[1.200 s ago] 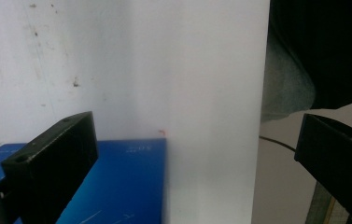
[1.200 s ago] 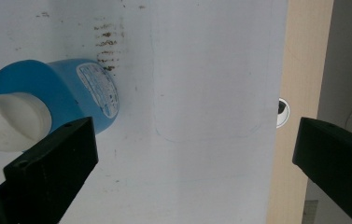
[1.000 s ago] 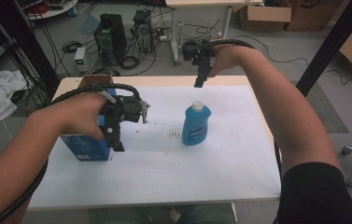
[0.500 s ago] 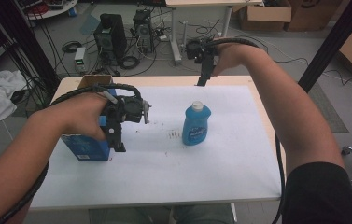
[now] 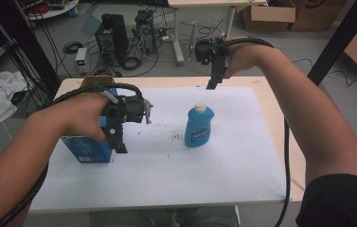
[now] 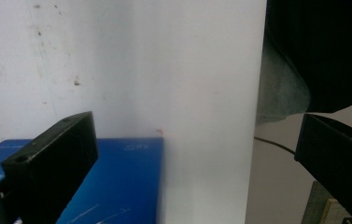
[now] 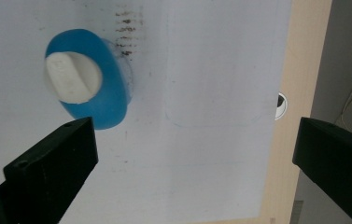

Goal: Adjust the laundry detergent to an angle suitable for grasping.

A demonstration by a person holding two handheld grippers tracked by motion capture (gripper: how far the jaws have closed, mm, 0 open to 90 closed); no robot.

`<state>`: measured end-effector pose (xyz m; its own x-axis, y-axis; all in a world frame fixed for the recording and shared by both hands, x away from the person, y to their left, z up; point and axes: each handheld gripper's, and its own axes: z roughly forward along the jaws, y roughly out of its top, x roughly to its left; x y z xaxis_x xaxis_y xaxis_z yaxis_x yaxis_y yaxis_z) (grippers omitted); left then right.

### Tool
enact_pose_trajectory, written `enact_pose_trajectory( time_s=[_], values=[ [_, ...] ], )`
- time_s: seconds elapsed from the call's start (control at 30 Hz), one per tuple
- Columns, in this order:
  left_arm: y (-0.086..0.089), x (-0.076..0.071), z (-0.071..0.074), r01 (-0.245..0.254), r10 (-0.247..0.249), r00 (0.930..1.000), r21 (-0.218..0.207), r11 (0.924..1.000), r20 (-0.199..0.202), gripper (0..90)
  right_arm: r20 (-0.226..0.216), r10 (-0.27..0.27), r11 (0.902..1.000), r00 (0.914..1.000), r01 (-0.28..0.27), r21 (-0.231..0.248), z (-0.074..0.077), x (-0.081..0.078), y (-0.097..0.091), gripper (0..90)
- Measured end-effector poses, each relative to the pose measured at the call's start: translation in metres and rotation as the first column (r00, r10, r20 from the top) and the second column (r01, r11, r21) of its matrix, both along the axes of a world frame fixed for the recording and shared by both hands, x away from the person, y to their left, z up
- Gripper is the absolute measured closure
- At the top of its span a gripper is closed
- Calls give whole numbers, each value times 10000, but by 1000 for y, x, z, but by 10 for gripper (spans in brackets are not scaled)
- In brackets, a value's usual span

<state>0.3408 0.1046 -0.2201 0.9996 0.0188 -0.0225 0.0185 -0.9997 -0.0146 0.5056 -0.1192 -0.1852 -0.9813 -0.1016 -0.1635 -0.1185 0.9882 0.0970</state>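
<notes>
White label lettering on blue bottle (image 5: pixel 198 131) and blue box (image 5: pixel 87 149), too blurred to read

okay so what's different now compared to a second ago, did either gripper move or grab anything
Barely anything. The right gripper edged slightly right and farther from the person, beyond the bottle; it hangs open and empty above the table. Nothing was grabbed or released. The left gripper stayed open by the blue box, and bottle and box kept their places.

Soft, even overhead light; the white surface (image 5: pixel 242 156) looks bright, nearly washed out at 12 o'clock. Both claw views are slightly blurred, with faint shadows.
</notes>
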Motion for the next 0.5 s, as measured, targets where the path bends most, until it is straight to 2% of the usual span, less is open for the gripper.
enact_pose_trajectory(
  time_s=[0.13, 0.2, 0.5],
  values=[
    [0, -1, 0, -34, 34, 10000, -44, 10000, 5, 1, -39, 183, 9998, 9998, -184, -102, 0, -8, 1, 0],
    [1, -2, -1, -65, 64, 10000, -45, 10000, -13, 1, -306, 440, 9989, 9986, -444, -126, -1, -18, 2, 0],
    [2, -2, -3, -27, 27, 10000, -8, 10000, -45, 1, -671, 939, 9950, 9933, -959, -275, -8, -39, 5, 0]
  ],
)
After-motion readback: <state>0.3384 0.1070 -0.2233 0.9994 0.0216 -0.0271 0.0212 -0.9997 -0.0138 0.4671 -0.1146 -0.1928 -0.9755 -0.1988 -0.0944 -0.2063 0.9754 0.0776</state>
